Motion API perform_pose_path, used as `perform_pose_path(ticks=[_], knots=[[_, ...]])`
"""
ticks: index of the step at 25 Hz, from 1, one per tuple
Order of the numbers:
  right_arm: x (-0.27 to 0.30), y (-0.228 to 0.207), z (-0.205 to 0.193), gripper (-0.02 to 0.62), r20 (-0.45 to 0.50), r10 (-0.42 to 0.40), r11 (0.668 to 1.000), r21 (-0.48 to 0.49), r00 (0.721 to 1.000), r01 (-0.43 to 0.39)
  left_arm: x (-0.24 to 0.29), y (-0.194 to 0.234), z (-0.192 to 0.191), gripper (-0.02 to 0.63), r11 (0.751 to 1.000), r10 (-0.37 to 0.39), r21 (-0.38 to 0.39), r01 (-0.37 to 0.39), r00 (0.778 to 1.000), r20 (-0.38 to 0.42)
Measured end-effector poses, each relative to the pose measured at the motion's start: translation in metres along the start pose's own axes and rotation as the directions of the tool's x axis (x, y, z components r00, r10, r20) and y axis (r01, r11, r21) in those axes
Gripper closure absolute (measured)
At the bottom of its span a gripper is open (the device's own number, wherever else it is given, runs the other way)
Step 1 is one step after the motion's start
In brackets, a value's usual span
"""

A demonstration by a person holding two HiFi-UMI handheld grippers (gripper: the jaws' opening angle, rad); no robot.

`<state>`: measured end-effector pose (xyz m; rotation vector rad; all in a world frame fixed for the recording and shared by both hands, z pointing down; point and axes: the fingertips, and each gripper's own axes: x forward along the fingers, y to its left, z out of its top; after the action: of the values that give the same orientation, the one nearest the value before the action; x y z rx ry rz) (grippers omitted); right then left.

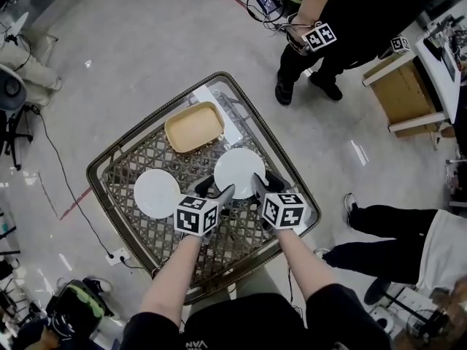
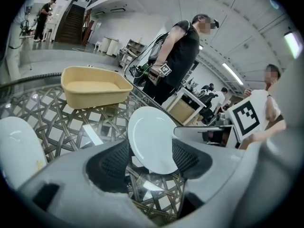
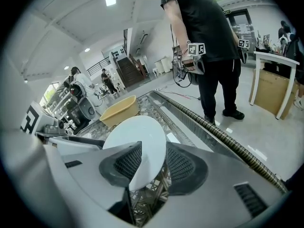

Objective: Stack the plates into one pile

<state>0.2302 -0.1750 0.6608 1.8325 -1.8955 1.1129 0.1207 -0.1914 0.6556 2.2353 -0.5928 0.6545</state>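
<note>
Two white plates lie on the woven lattice table. One plate rests flat at the left, apart from both grippers, and shows at the left edge of the left gripper view. The other plate sits nearer the middle. Its near rim reaches into both grippers. My left gripper stands open with that plate between its pads. My right gripper also stands wide open around the same plate, whose left part is hidden behind the left pad. I see no pad pressing on it.
A yellow tub stands at the table's far side, beyond the plates. A person in black stands past the far right corner, and another person's legs lie to the right. A wooden cabinet is at the right.
</note>
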Motion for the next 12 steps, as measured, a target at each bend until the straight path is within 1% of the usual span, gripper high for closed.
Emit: perform_pose_path(ticks=[6,12], knots=[[-0.009,0.028,0.005,0.437,0.027,0.026,1.000,-0.006,0.999,-0.026,-0.028,0.003,0.005,0.328,1.000,0.016,-0.007,-0.015,0.999,0.044],[-0.006,0.076,0.007,0.439,0.023,0.084,0.996,-0.046,0.996,-0.083,-0.074,0.022,0.006,0.328,0.997,0.068,-0.035,-0.065,0.993,0.101]])
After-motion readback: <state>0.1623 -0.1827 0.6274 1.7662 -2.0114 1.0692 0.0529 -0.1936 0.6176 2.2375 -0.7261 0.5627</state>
